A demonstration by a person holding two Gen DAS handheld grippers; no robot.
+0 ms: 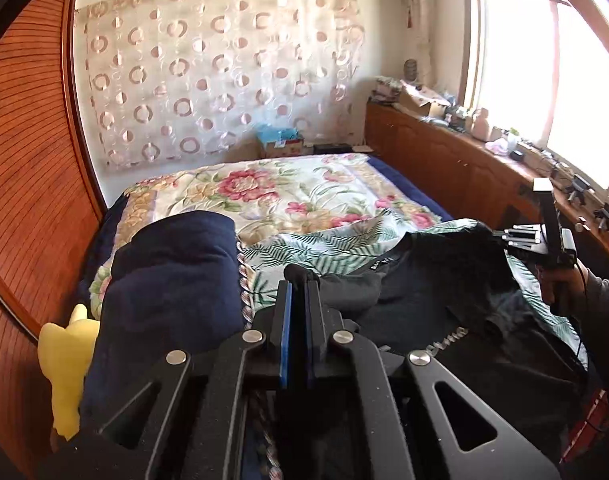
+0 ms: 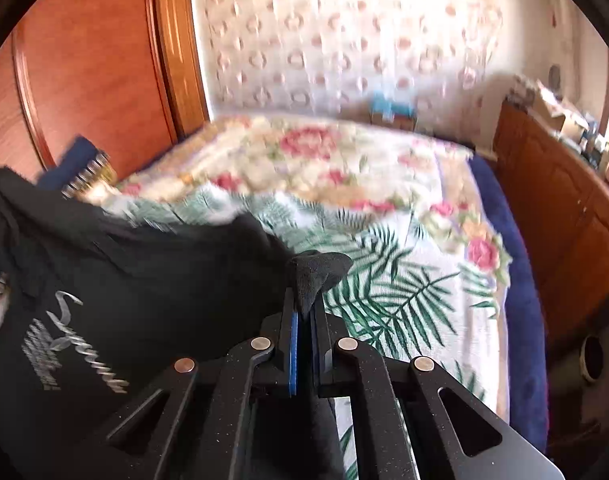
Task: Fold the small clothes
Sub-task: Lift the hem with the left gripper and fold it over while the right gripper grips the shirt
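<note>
Shirt, black with pale lettering, hangs stretched between my two grippers above the bed. My left gripper has its fingers pinched nearly together on a dark bunch of the shirt's edge; fabric pokes out past the tips. My right gripper is clamped the same way, with a wad of black cloth sticking up from between the blue pads. In the right wrist view the shirt spreads off to the left, lettering facing the camera, part of it blurred. From the left wrist view my right gripper shows at the far right, held in my right hand, with the shirt draped between. Under the shirt lies a leaf-print cloth on top of a floral blanket. A folded navy blanket sits just left of my left gripper, a yellow toy beside it. Wooden cabinet runs along the bed's right side under the window.
</note>
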